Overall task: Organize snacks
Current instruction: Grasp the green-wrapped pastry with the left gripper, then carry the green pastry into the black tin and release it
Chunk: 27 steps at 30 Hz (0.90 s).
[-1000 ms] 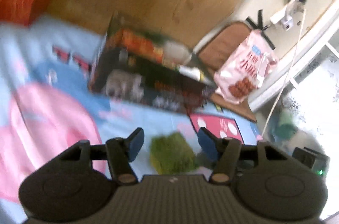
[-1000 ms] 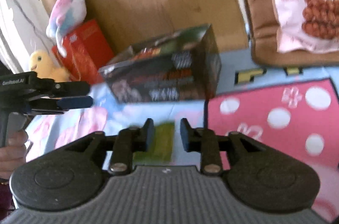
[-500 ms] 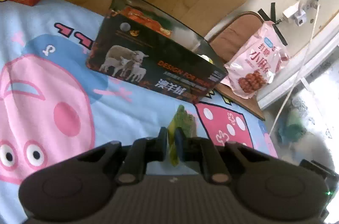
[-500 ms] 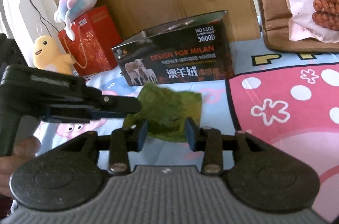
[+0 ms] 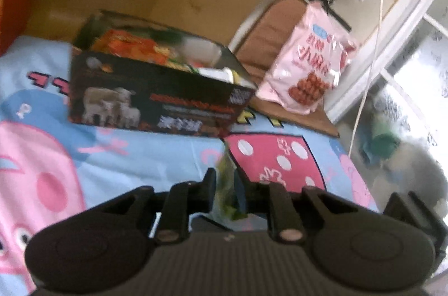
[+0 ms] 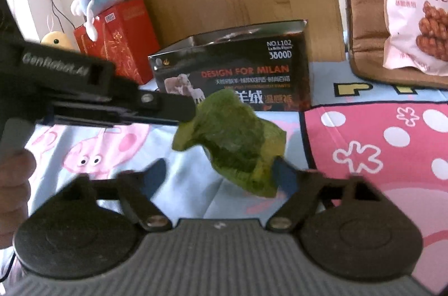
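Green snack packet hangs above cartoon blanket, pinched at its nine-o'clock edge by left gripper, nearly closed. Right gripper angled down, jaws opening, packet between, loose. Black box at twelve o'clock.

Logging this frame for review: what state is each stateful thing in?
Green snack packet: lifted, pinched at one edge by the left gripper.
Right gripper: jaws opening, not clamping the packet.
Black box: open-topped, snacks inside.
Pink snack bag: leaning on the brown cushion.
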### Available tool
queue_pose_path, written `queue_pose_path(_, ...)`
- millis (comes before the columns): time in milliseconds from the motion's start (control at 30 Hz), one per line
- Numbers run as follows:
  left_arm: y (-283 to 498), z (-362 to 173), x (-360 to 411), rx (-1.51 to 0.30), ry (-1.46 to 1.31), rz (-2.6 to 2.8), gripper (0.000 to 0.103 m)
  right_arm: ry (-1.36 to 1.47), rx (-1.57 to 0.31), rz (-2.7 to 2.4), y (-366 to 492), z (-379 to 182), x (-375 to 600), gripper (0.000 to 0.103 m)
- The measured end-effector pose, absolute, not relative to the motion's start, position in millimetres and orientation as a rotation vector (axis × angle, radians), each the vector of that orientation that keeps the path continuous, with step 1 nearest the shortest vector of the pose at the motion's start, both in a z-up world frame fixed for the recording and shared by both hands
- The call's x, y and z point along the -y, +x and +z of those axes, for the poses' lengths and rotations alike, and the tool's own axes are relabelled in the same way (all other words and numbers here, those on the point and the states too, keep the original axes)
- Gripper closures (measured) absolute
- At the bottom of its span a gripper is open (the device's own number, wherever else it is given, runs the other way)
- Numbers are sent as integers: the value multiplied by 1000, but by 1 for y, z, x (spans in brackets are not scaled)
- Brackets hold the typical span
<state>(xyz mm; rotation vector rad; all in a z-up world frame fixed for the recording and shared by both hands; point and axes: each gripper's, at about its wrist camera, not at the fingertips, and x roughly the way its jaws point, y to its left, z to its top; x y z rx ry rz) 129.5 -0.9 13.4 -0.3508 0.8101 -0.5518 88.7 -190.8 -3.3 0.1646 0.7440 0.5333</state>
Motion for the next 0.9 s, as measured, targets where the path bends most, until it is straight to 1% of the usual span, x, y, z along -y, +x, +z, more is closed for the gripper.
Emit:
queue_pose_path(67,131,12,6,-806,-328,-541,75,172,-745,530,89,-4,192,42)
queue_pose_path(133,135,7,6,-837,-377,-562,75,194,-746,531,89,-4,196,44)
queue_pose_path(167,136,6,5,-837,-391,-558,76,208,-747,527,90,-5,198,47)
queue_pose_path(200,136,6,6,-833,-379,-543,83,221,-748,523,90,-5,200,49)
queue_pose_path(233,137,5,7,-829,-364,-525,87,231,-749,525,90,-5,200,49)
queue_pose_path(300,138,3,6,-832,-368,-499,88,250,-748,527,91,-5,202,49)
queue_pose_path(400,141,1,-5,-850,-445,-531,89,306,-747,524,92,-6,208,48)
queue_pose_path(433,142,2,-10,-854,-480,-549,89,326,-743,517,93,-6,211,47)
queue_pose_path(467,142,2,-16,-852,-512,-569,89,340,-739,512,93,-6,213,42)
queue_pose_path(500,140,3,-22,-847,-537,-590,89,347,-735,497,92,-6,214,36)
queue_pose_path(533,138,4,-28,-837,-558,-604,89,352,-731,495,92,-5,215,28)
queue_pose_path(667,132,7,-42,-825,-611,-629,89,317,-734,528,91,-4,209,27)
queue_pose_path(700,130,7,-43,-822,-611,-624,89,310,-733,546,90,-4,208,28)
queue_pose_path(733,129,8,-44,-818,-603,-621,89,303,-728,563,90,-4,208,42)
queue_pose_path(767,128,9,-44,-810,-600,-622,89,285,-720,566,87,-2,206,49)
queue_pose_path(800,127,12,-46,-800,-599,-625,89,271,-706,557,86,0,205,50)
queue_pose_path(867,127,22,-47,-778,-587,-640,88,237,-674,526,81,4,203,63)
queue_pose_path(900,128,28,-48,-762,-571,-639,87,225,-653,521,79,8,202,64)
